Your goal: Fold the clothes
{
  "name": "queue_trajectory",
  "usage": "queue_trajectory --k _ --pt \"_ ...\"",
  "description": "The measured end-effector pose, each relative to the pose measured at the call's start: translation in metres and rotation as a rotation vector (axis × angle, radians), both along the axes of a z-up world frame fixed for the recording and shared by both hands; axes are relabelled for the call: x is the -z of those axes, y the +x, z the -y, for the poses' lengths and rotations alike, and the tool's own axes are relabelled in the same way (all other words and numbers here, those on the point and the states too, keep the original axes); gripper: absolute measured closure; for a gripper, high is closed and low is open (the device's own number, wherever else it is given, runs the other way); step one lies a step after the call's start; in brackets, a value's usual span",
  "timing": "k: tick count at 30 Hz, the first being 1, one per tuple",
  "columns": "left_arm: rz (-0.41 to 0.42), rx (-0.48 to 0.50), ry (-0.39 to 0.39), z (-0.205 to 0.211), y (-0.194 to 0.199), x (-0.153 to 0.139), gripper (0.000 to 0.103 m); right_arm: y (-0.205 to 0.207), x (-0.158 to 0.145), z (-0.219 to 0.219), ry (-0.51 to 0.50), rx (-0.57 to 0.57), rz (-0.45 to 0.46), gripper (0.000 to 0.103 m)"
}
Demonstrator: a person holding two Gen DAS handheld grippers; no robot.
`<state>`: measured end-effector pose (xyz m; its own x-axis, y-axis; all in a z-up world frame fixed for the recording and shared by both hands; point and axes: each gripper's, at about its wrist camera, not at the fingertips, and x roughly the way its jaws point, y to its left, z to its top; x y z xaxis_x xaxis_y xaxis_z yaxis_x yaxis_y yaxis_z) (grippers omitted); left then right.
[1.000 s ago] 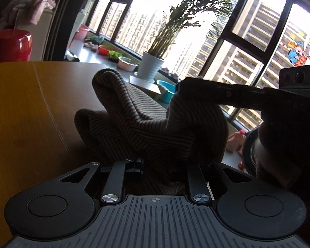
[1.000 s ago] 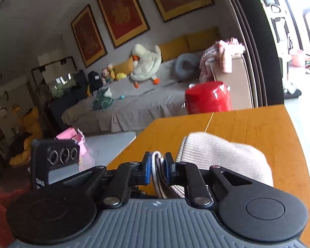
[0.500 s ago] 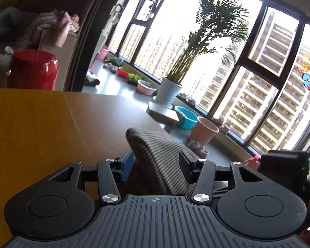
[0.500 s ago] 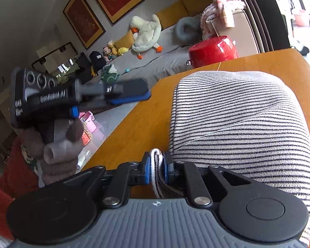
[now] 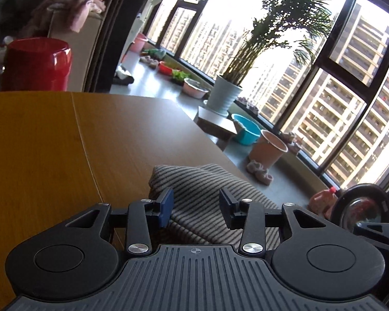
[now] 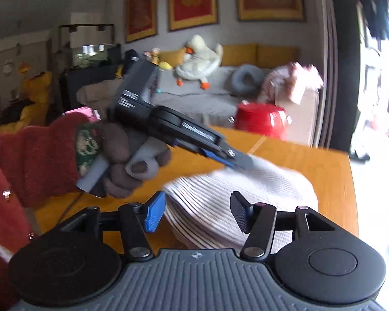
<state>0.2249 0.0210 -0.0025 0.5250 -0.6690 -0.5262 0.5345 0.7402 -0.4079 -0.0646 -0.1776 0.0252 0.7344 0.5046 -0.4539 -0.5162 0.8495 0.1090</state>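
A: Where does the left gripper (image 5: 195, 208) stand?

B: At the bottom centre of the left wrist view, its two black fingers spread apart, a blue pad (image 5: 166, 210) on the left one. Nothing is clamped. The striped grey-and-white knit garment (image 5: 207, 197) lies bunched just beyond and under the fingers, on the orange-brown wooden table (image 5: 39, 155), near the table's right edge.

A: And the right gripper (image 6: 197, 212)?

B: Also spread wide, at the lower middle of the right wrist view, a blue pad (image 6: 154, 212) on its left finger. The same garment (image 6: 241, 197) fills the gap past the fingers as a pale rounded heap, blurred at its left side. Whether the fingers touch the cloth I cannot tell.

A: What else is in that view?

B: In the centre left, the left gripper (image 6: 240, 159) appears from outside, held by a hand in a brown-grey glove (image 6: 132, 165) with a fuzzy red sleeve (image 6: 36, 155) behind it. Its tips point down toward the top of the heap; from this side angle the gap between them is not clear.

A: Further out?

B: A glossy red round container (image 6: 262, 121) sits past the table's far edge, and a grey sofa (image 6: 210, 98) carries a white plush goose (image 6: 199, 62). In the left wrist view, a potted palm in a white pot (image 5: 227, 96) stands by the tall windows at upper right, with a blue basin (image 5: 246, 129) and a pinkish bucket (image 5: 268, 150) below it.
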Motion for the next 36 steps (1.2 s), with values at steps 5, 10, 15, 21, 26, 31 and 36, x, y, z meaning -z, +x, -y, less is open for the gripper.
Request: queue_trajectory --k 5,10,15,21,26,31,36 --pt "-0.003 -0.002 0.020 -0.002 -0.001 0.009 0.064 -0.001 0.029 -0.011 -0.005 -0.016 -0.061 0.038" --pt "0.030 -0.005 0.063 0.000 -0.012 0.008 0.064 0.003 0.010 -0.001 -0.010 -0.035 -0.079 0.038" --pt "0.062 -0.017 0.096 0.003 -0.021 0.005 0.062 0.014 -0.016 0.036 0.090 0.070 -0.066 0.025" --pt "0.059 -0.022 0.092 0.000 -0.021 0.006 0.060 0.030 -0.013 0.049 0.133 0.168 -0.044 0.030" --pt "0.044 -0.036 0.091 -0.003 -0.020 0.009 0.034 0.027 0.026 0.016 -0.159 0.143 -0.018 0.027" --pt "-0.095 -0.082 -0.021 -0.021 -0.006 0.025 0.022 0.023 0.025 0.014 -0.183 0.153 -0.003 0.027" --pt "-0.047 -0.085 -0.028 -0.029 -0.019 0.003 0.028 0.024 0.025 0.014 -0.190 0.154 -0.008 0.026"
